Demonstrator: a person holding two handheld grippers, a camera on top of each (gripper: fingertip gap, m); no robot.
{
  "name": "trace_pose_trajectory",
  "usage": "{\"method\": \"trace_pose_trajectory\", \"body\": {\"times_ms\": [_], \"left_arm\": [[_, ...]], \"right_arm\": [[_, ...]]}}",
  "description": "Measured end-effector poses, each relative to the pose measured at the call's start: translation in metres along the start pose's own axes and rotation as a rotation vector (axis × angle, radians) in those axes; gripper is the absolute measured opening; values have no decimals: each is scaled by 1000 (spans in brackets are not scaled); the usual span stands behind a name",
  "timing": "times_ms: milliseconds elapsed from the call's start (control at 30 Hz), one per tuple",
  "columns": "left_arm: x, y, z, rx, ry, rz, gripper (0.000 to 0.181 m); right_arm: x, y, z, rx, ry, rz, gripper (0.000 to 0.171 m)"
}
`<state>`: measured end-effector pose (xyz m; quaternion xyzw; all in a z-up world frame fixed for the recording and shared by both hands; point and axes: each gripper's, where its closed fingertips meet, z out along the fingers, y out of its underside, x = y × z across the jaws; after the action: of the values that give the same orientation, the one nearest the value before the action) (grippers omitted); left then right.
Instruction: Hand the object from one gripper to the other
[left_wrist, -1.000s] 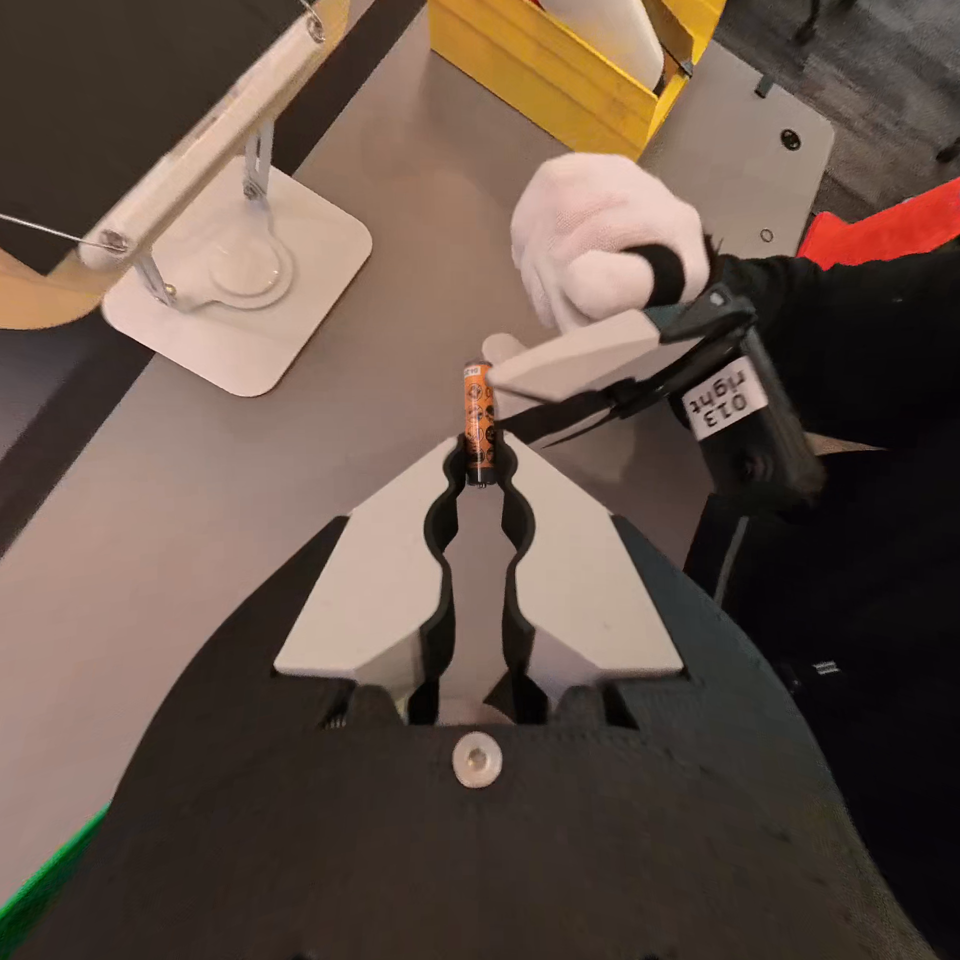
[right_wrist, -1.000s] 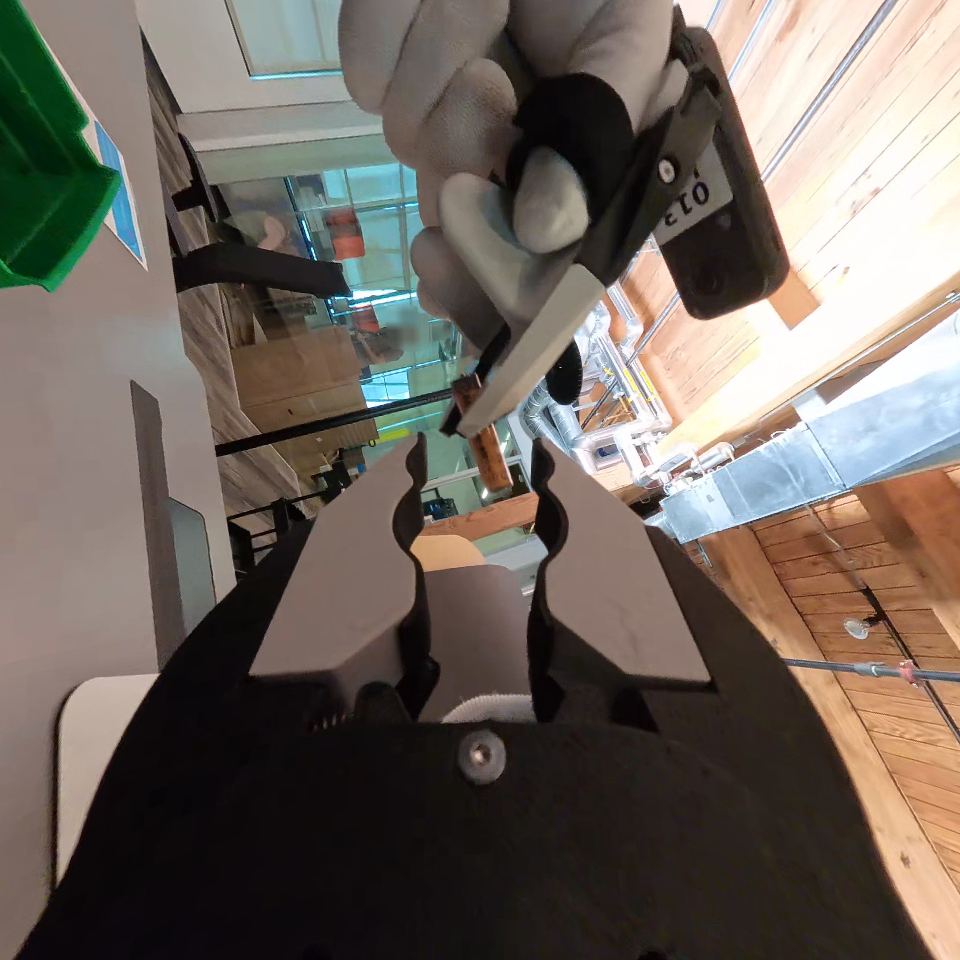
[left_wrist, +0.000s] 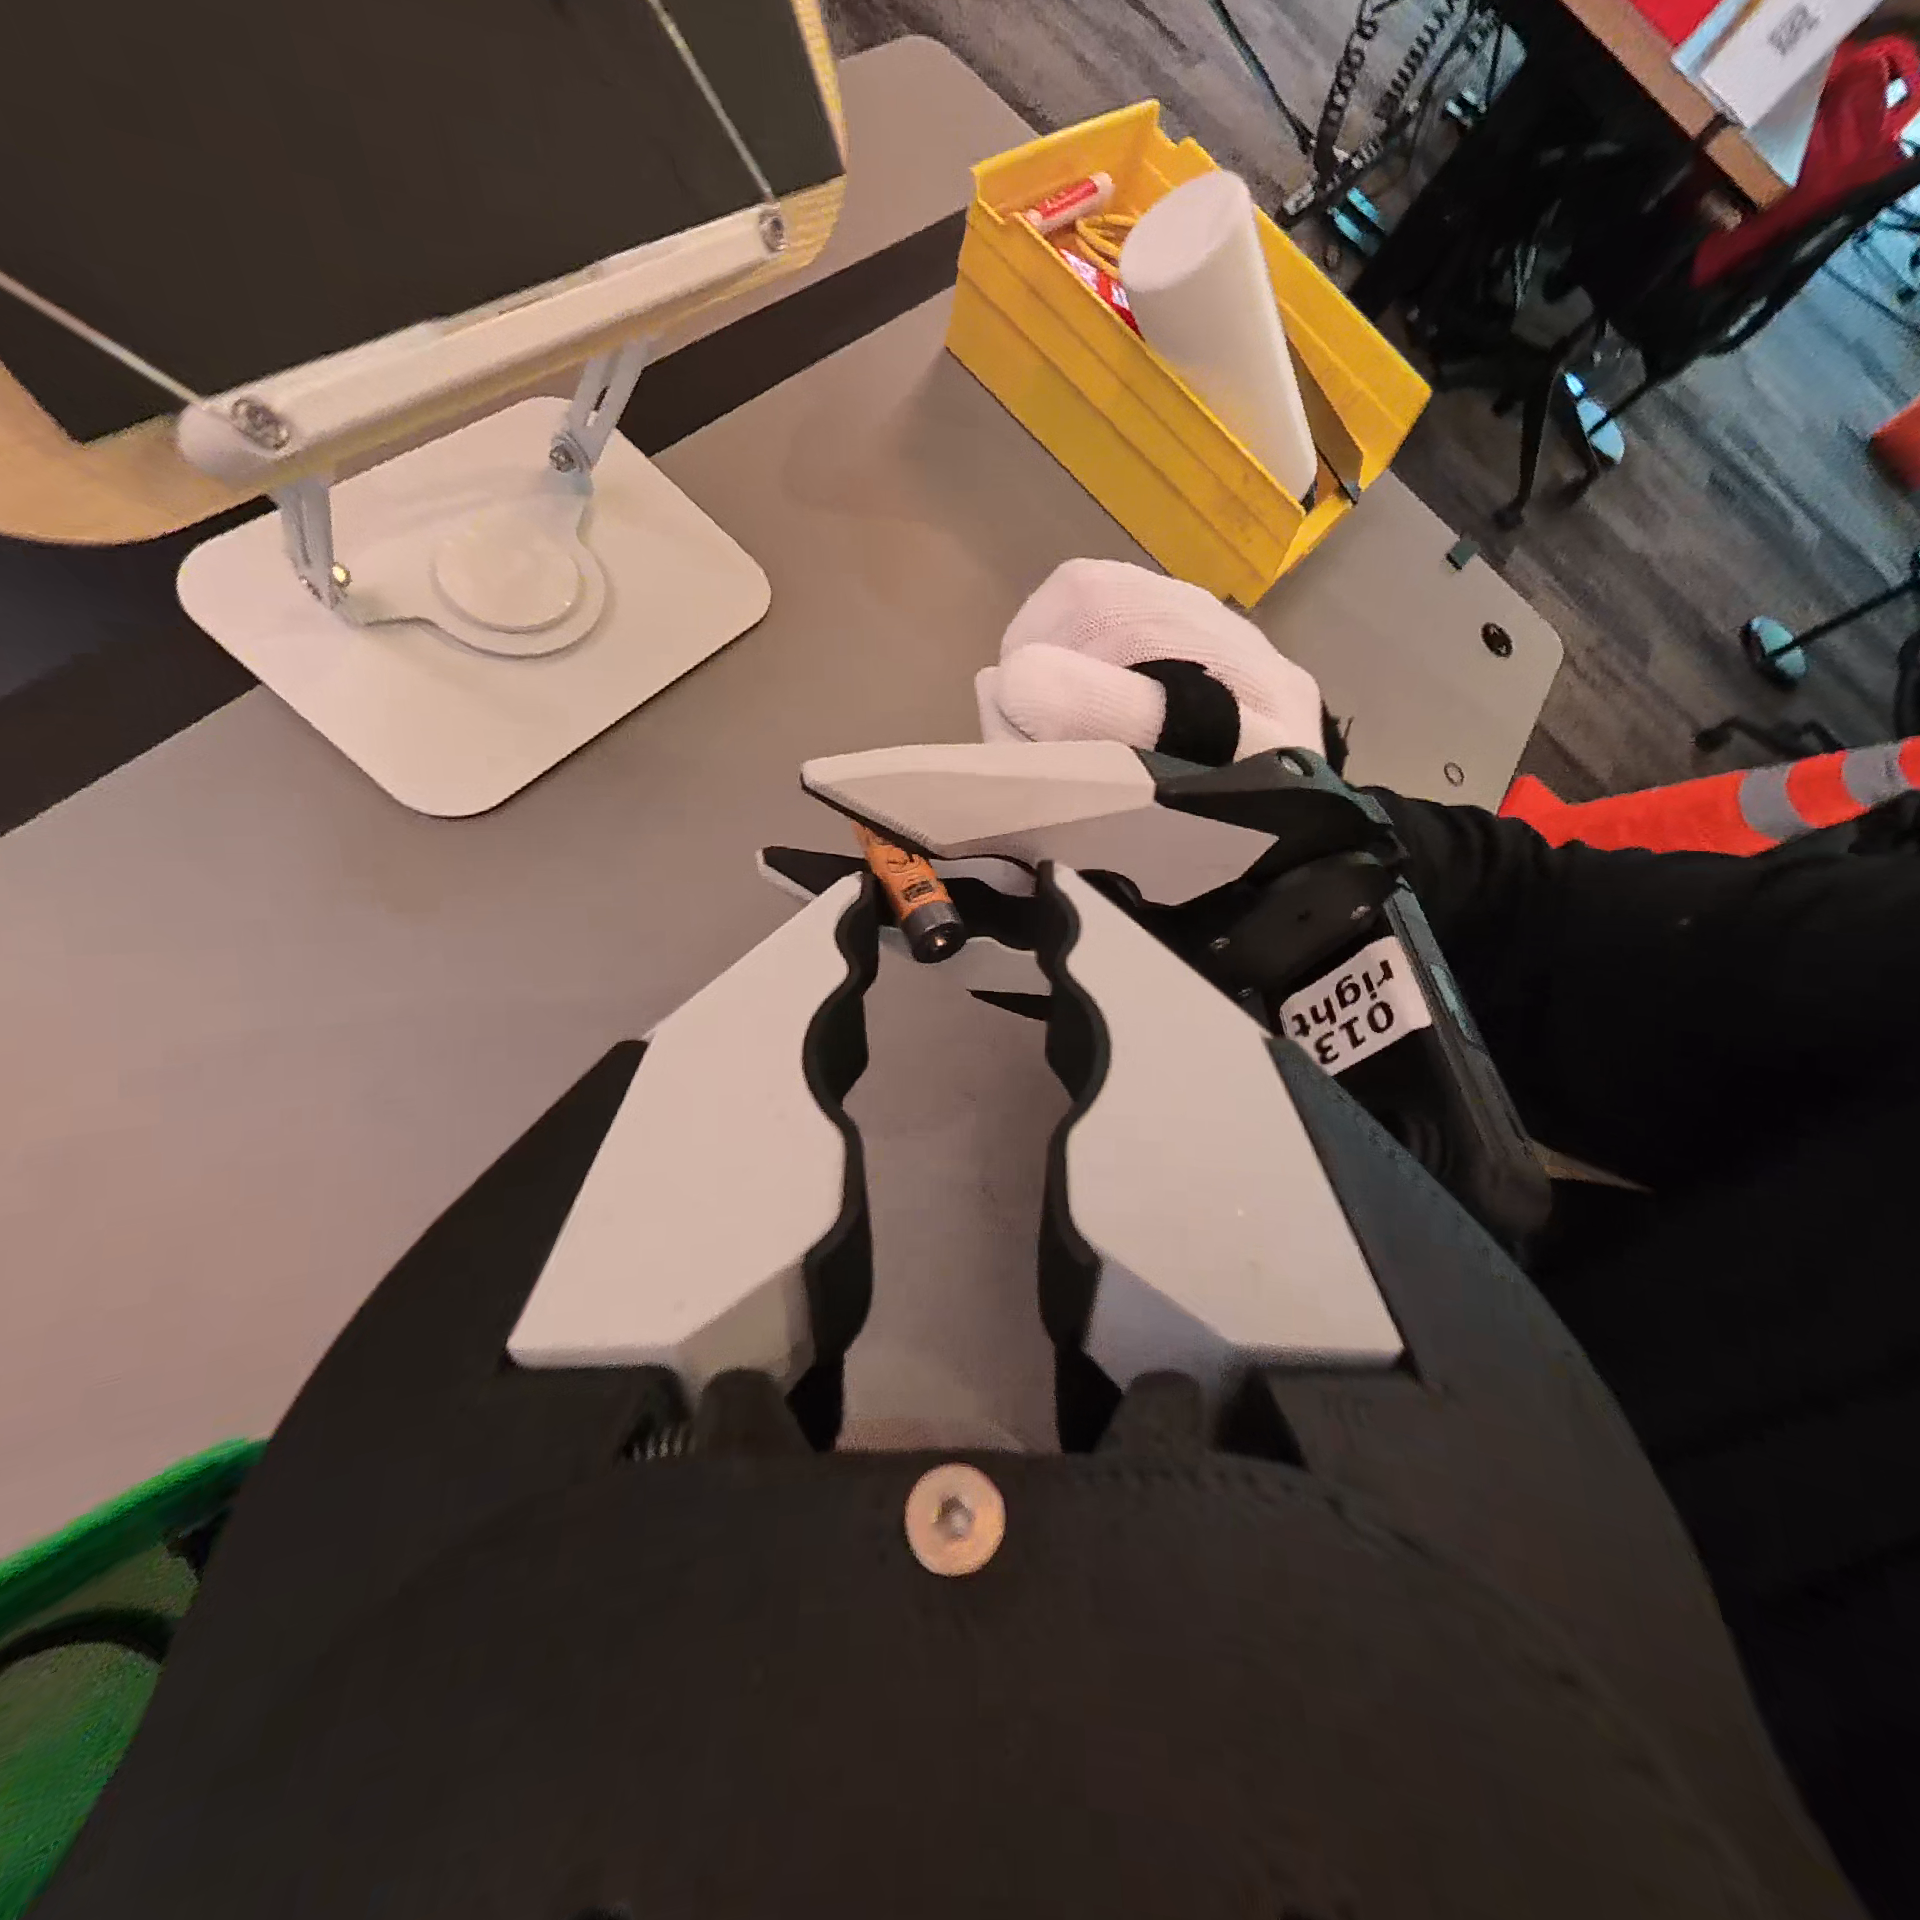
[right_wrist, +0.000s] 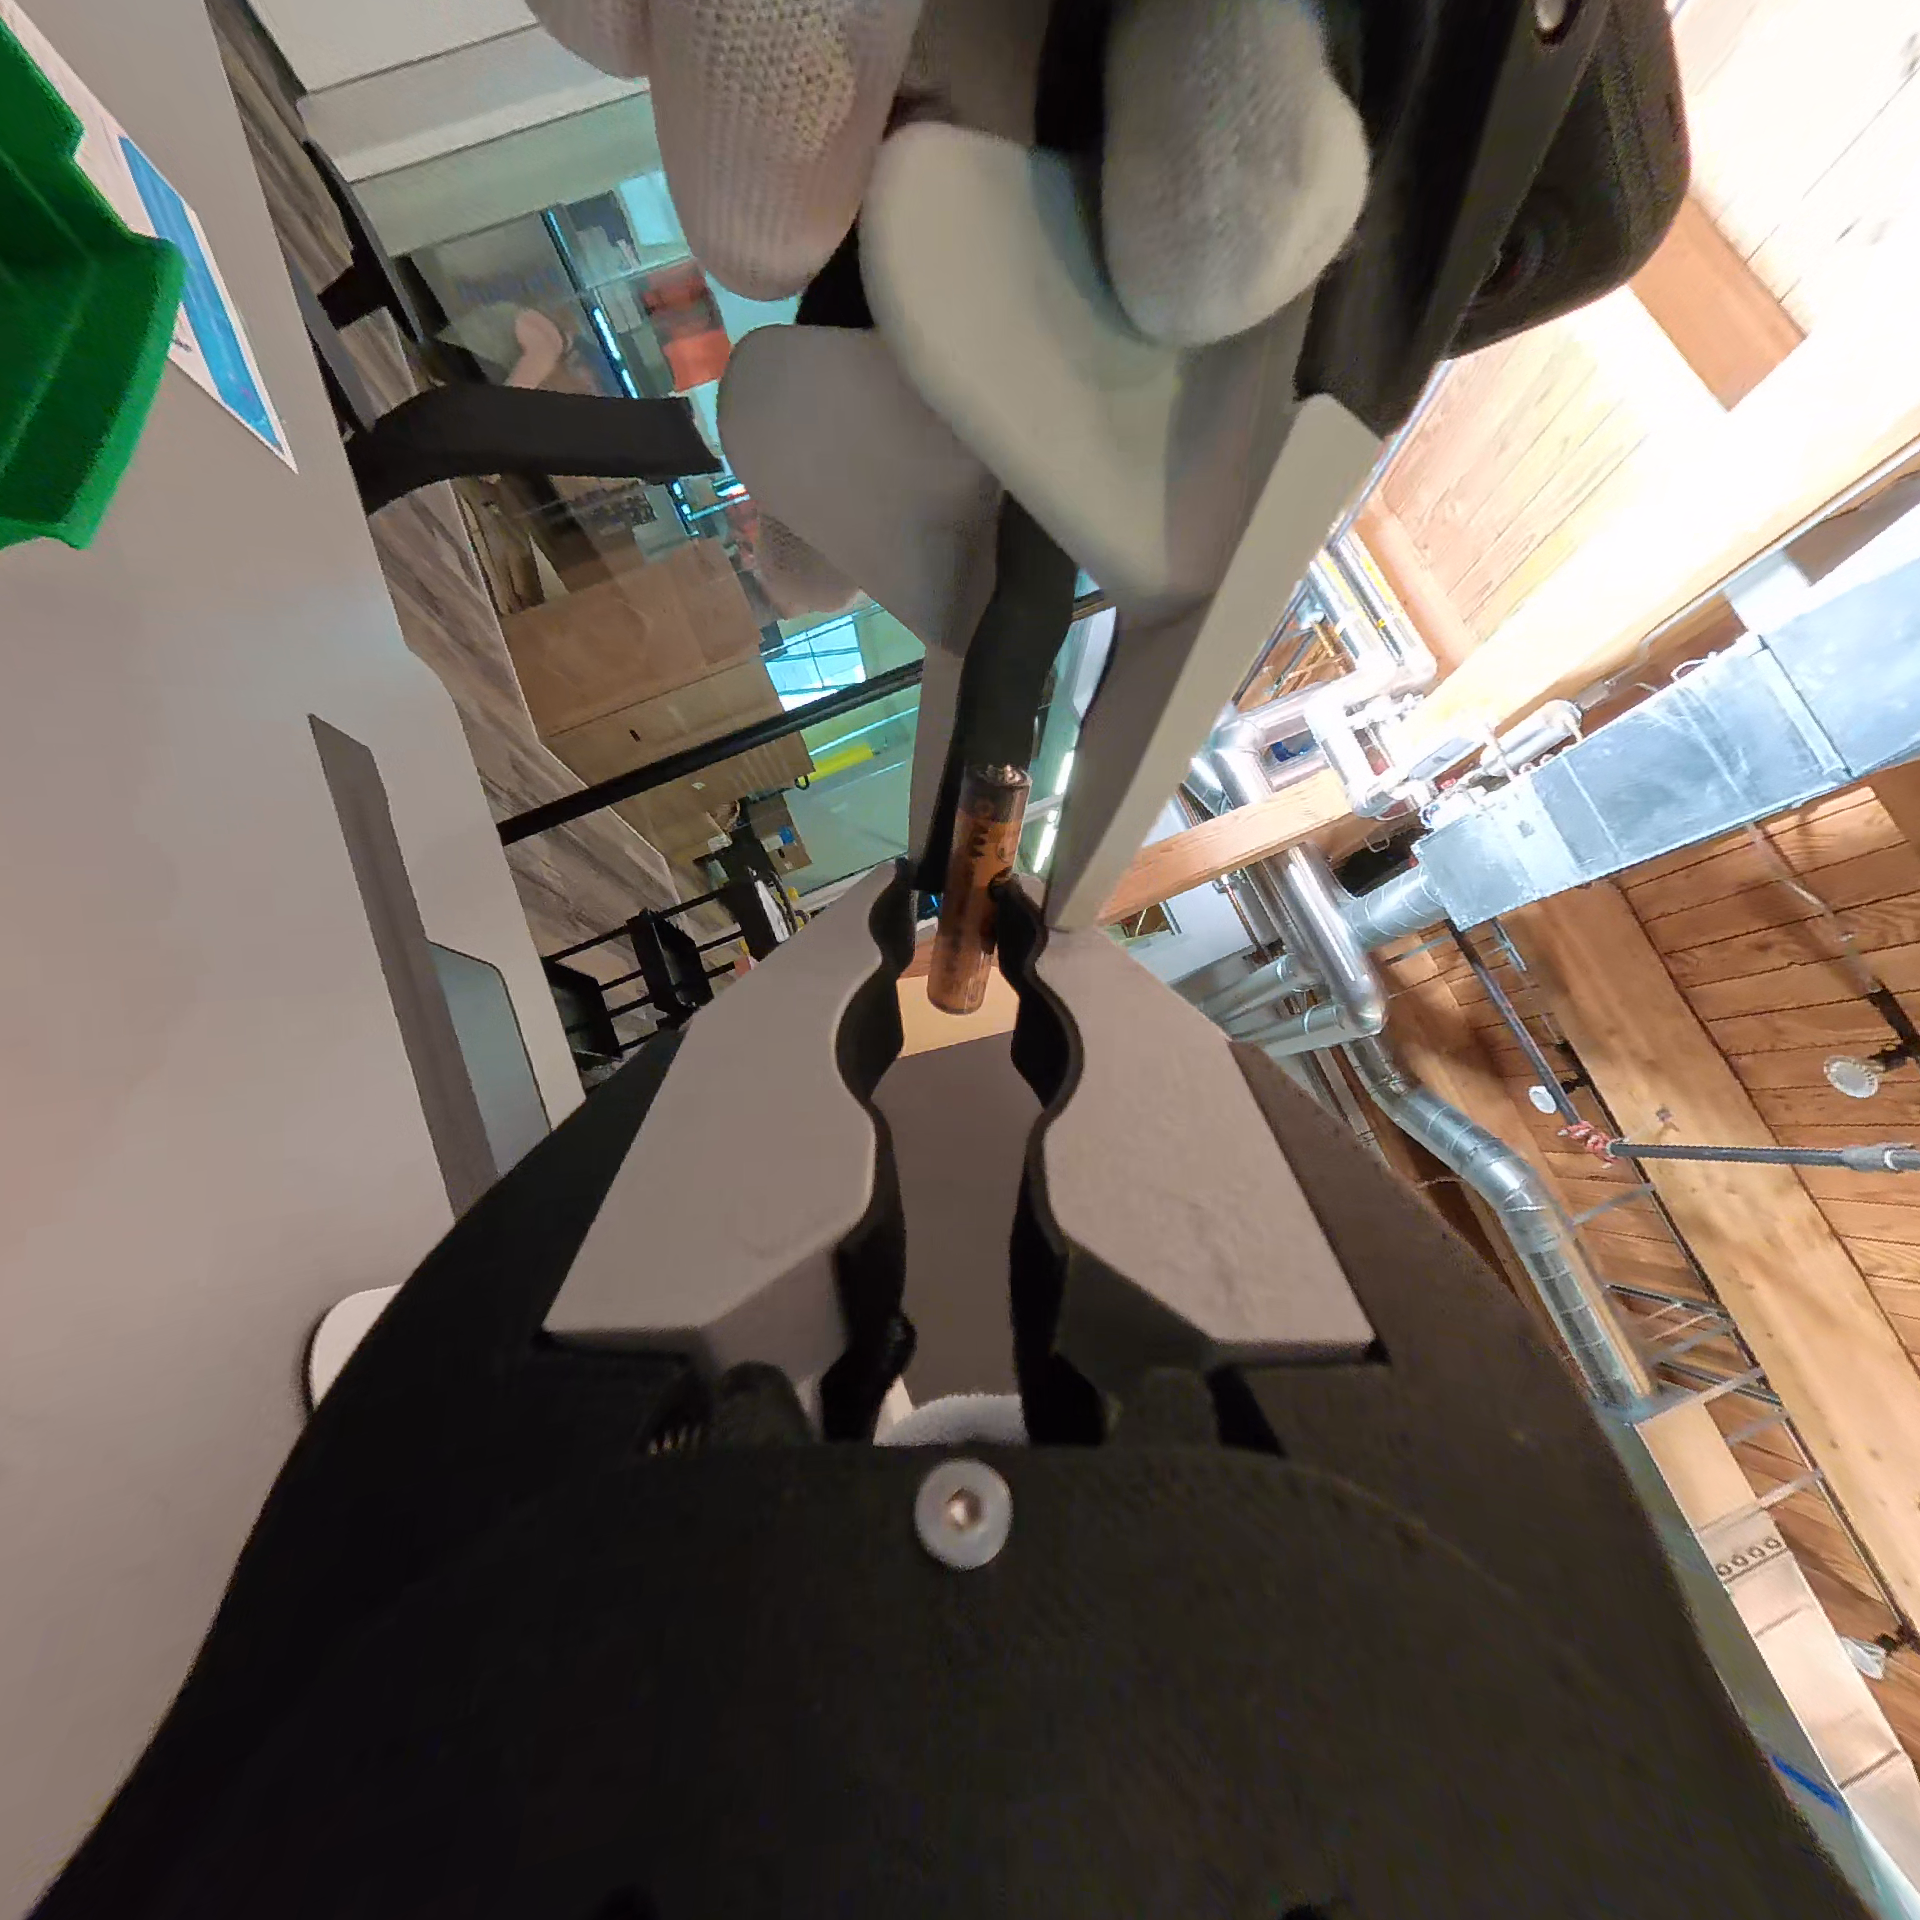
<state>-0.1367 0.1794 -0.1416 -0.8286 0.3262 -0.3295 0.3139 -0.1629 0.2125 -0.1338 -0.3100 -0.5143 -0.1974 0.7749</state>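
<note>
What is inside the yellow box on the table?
The yellow box holds a white roll, yellow cords and red-and-white packets; the roll hides whatever lies deeper.

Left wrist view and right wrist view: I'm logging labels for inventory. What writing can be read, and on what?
I don't quote writing; these things carry it:
White sticker on the right claw: bold print, legible.
Battery: small print, blurred.
Blue sheet: too small to read.
Packets in the yellow bin: too small to read.
</note>
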Motion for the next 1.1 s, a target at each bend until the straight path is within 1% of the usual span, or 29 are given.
{"method": "trace_pose_trajectory", "body": {"times_ms": [67, 200, 300, 367, 467, 567, 700, 767, 833, 967, 1100], "left_arm": [[-5, 3, 2, 5, -24, -21, 29], [-5, 7, 8, 19, -57, -48, 46], [-5, 6, 9, 61, -40, -112, 50], [-5, 6, 10, 99, -27, -165, 56], [-4, 7, 12, 188, -21, -231, 69], [-4, 7, 10, 314, -15, -305, 79], [-5, 5, 8, 485, -27, -371, 85], [-4, 4, 7, 540, -33, -391, 92], [-3, 2, 6, 594, -29, -416, 98], [-5, 1, 3, 654, 11, -464, 102], [-7, 4, -3, 669, 72, -512, 95]], "right_arm": [[-6, 2, 2, -9, -18, 15, 13], [-16, 7, 4, -29, -33, 23, 13], [-19, 8, 5, -27, -34, 12, 13], [-22, 9, 5, -29, -42, 13, 13], [-31, 9, 6, -28, -70, 34, 12], [-38, 8, 7, -29, -91, 73, 12], [-42, 7, 7, -36, -102, 86, 11], [-45, 7, 8, -40, -112, 88, 11], [-48, 7, 8, -41, -135, 146, 10], [-53, 7, 9, -36, -196, 247, 10], [-57, 3, 7, 14, -278, 380, 10]]}}
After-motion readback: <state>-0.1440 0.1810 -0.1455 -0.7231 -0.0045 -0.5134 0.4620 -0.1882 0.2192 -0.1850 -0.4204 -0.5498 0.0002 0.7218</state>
